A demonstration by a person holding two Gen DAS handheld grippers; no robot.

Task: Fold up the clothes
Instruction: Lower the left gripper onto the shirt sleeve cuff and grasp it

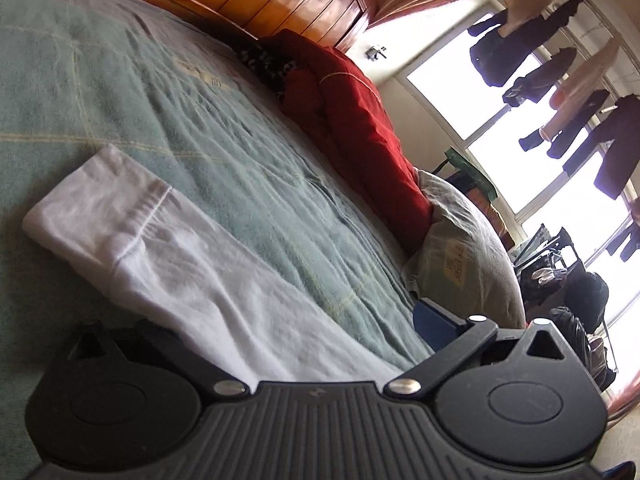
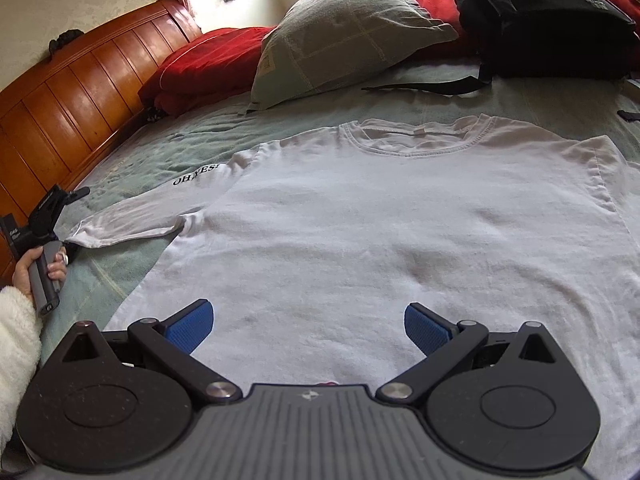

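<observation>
So both my grippers are the same build: black plastic, a ribbed grey-black centre plate with a tiny diamond mark, a round disc housing on each side, and black link arms pinned with shiny silver rivets. On the right gripper (image 2: pixel 309 326) both fingers (image 2: pixel 191 326) have textured blue pads. On the left gripper (image 1: pixel 280 320) I can only spot one blue pad. From the right cam it has a grey handle with small white print on its black body. My left hand (image 2: pixel 30 270) wears a ring, and the sleeve (image 2: pixel 18 340) is fluffy white fleece.

left gripper (image 1: pixel 280 344) — one finger under sleeve (image 1: pixel 132 224) | T-shirt (image 2: pixel 380 240) hem — cut off
</observation>
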